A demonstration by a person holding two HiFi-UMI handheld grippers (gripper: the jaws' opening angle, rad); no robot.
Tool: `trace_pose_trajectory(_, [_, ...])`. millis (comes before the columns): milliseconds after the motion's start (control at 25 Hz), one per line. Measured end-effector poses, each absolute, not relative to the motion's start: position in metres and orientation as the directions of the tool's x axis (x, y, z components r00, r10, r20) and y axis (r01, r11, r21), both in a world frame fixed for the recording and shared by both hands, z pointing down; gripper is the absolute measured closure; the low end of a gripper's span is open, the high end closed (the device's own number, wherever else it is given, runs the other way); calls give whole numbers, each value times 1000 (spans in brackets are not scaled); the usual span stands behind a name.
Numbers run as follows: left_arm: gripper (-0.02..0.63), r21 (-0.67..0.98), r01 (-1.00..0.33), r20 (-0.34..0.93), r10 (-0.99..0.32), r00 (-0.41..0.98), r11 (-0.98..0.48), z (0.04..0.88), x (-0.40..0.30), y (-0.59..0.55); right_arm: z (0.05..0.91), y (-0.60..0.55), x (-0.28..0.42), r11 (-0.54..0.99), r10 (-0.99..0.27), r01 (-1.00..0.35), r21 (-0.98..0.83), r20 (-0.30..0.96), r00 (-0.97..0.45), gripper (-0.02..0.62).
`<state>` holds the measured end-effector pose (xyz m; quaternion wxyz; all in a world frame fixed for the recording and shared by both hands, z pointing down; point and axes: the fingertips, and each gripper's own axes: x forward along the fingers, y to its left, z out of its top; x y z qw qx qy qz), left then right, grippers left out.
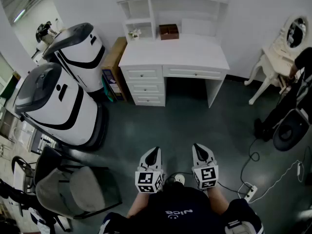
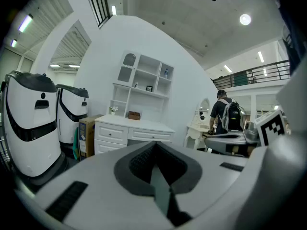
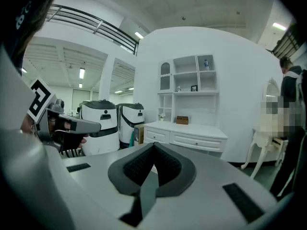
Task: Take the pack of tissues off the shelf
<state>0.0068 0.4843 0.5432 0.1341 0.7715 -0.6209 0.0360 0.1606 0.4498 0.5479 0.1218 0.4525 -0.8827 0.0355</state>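
A white desk (image 1: 195, 51) with a hutch of open shelves (image 1: 146, 6) stands across the room, also in the left gripper view (image 2: 139, 92) and the right gripper view (image 3: 189, 87). A small blue-and-white item (image 3: 206, 62) sits in an upper shelf cell, and a brown box (image 1: 168, 31) rests on the desktop; I cannot pick out the tissue pack for certain. My left gripper (image 1: 154, 151) and right gripper (image 1: 199, 147) are held close to my body, side by side above the floor, far from the desk. Both are shut with nothing between the jaws.
Two large white-and-black machines (image 1: 73, 52) (image 1: 51, 106) stand at the left, with a cardboard box (image 1: 113, 57) beside the desk. A grey chair (image 1: 73, 189) is at lower left. At the right are a white vanity with mirror (image 1: 285, 45), a person, and a power strip (image 1: 250, 192) with cables.
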Motion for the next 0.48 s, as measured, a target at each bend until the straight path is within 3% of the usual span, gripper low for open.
trace_pose_trajectory(320, [601, 171, -968, 224, -949, 222, -186, 548, 22, 474, 551, 433, 176, 599, -781, -801, 19, 233, -579, 584])
trace_pose_trajectory(360, [598, 177, -964, 224, -946, 236, -199, 549, 27, 472, 551, 431, 179, 608, -774, -794, 8, 232, -589, 539])
trace_pose_trajectory(400, [544, 186, -959, 222, -941, 255, -216, 550, 32, 470, 552, 429, 180, 619, -763, -785, -4, 231, -603, 443])
trace_pose_trajectory(480, [354, 207, -948, 215, -934, 285, -241, 550, 42, 465, 553, 425, 184, 639, -747, -769, -24, 223, -627, 337])
